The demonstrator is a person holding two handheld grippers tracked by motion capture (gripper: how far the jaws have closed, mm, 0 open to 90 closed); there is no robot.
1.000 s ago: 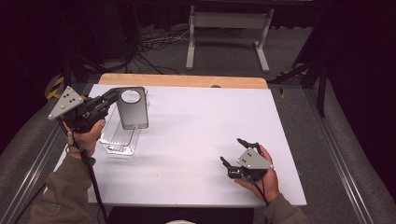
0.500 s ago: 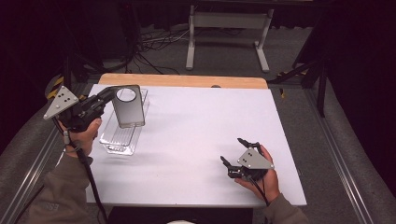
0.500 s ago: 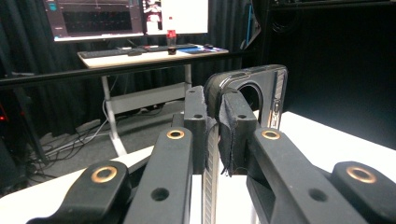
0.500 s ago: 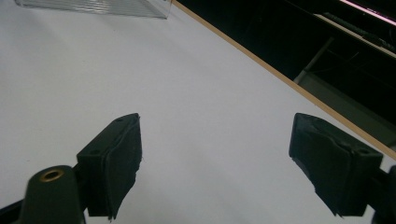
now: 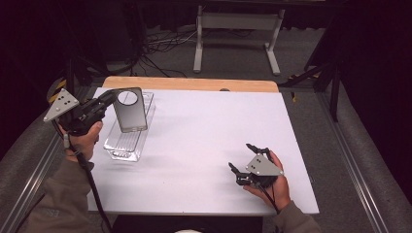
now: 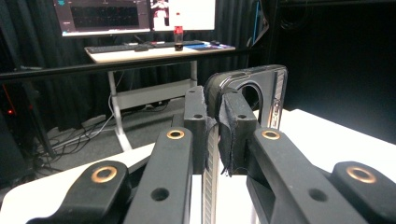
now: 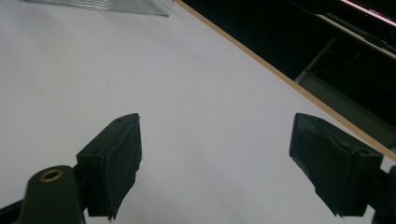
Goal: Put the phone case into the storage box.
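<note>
A smoky translucent phone case (image 5: 131, 115) with a round camera hole hangs tilted over the near part of a clear ribbed plastic tray (image 5: 124, 144) at the left of the white table (image 5: 204, 131). My left gripper (image 5: 112, 97) is shut on the case's edge. In the left gripper view the pads (image 6: 236, 128) pinch the case (image 6: 267, 88) on its thin edge, at the left gripper (image 6: 215, 116). My right gripper (image 5: 240, 156) rests in a hand at the front right, open with nothing between its jaws. The right gripper (image 7: 215, 154) shows bare table between its pads, and a corner of the tray (image 7: 116, 5) far off.
A wooden strip (image 5: 189, 83) runs along the table's far edge. Behind it stand a metal frame's legs (image 5: 233, 43) and cables on the floor. A desk with monitors and a bottle (image 6: 177, 32) is farther back. Rails run along both sides of the table.
My left gripper has drifted slightly left with the phone case, which now stands a bit more upright over the tray. The right gripper has stayed still.
</note>
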